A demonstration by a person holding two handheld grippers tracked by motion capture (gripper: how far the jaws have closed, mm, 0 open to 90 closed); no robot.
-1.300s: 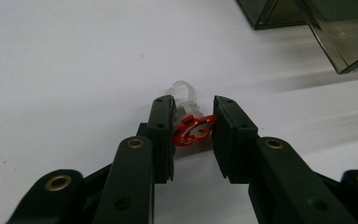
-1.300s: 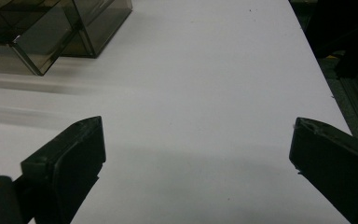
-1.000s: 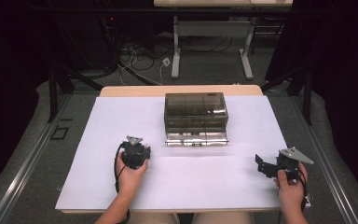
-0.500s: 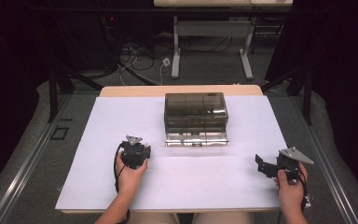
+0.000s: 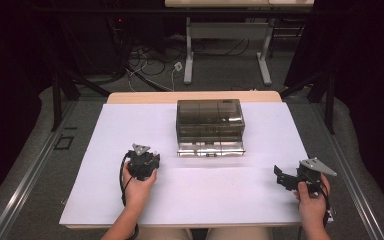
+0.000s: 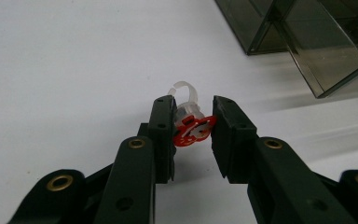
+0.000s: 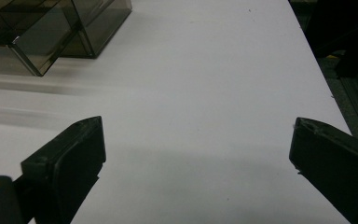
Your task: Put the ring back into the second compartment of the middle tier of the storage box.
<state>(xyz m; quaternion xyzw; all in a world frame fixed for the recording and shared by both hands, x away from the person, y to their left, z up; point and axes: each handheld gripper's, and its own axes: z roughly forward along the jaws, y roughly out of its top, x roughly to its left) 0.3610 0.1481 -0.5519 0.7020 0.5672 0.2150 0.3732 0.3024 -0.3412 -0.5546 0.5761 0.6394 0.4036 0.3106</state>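
Between the jaws of my left gripper (image 6: 193, 109) sits a small red flat piece with a clear plastic loop behind it (image 6: 192, 132), and the pads are shut on it just above the white table cover. In the high view the left gripper (image 5: 144, 156) is left of centre, in front of a smoky transparent box (image 5: 210, 120) whose front flap (image 5: 211, 148) lies open on the cover. My right gripper (image 5: 282, 179) is near the right front edge, pointing left. Its jaws (image 7: 198, 140) stand wide open over bare cover.
The box corner shows in the left gripper view (image 6: 307, 42) and in the right gripper view (image 7: 51, 32). The white cover (image 5: 205, 200) spans the table. Beyond it are dark floor, cables (image 5: 150, 65) and white desk legs (image 5: 187, 50).
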